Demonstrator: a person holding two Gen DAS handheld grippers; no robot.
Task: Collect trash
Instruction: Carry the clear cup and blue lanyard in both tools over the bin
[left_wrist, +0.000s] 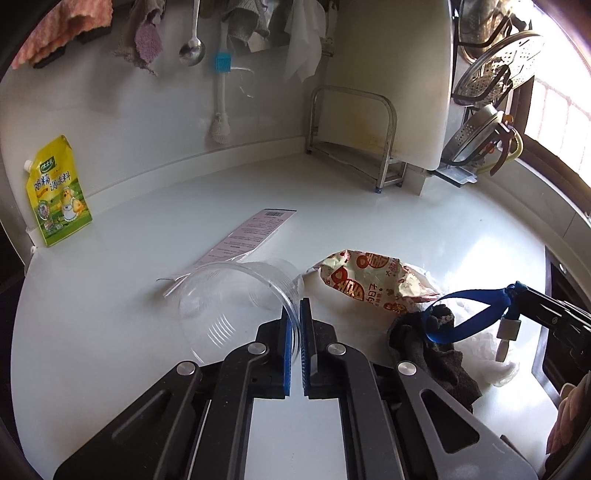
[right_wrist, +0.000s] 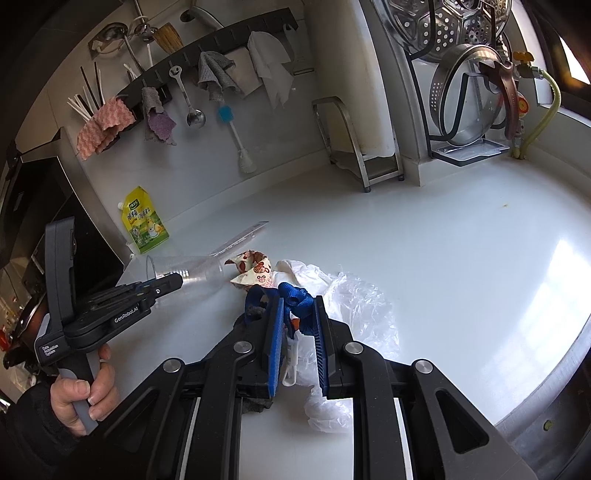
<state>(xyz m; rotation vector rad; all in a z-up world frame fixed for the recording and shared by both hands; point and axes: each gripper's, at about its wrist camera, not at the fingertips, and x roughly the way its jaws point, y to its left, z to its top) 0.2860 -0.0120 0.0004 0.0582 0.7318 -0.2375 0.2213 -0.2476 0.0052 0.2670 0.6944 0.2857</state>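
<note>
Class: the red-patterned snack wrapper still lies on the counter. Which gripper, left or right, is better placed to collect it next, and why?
Neither is free. The left gripper pinches the clear plastic cup; the right gripper holds the blue strap. The left is probably nearer the snack wrapper.

Bare counter (right_wrist: 461, 258) lies open rightward; wrapper (left_wrist: 369, 280), plastic bag (right_wrist: 354, 302) and, seemingly, dark cloth (left_wrist: 436, 350) crowd the middle.

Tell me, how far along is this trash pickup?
Nothing looks binned yet. In hand: the left hand-held gripper pinches the clear plastic cup's rim; the right hand-held gripper grips a blue strap. Left on the counter: snack wrapper, plastic bag, paper slip.
</note>
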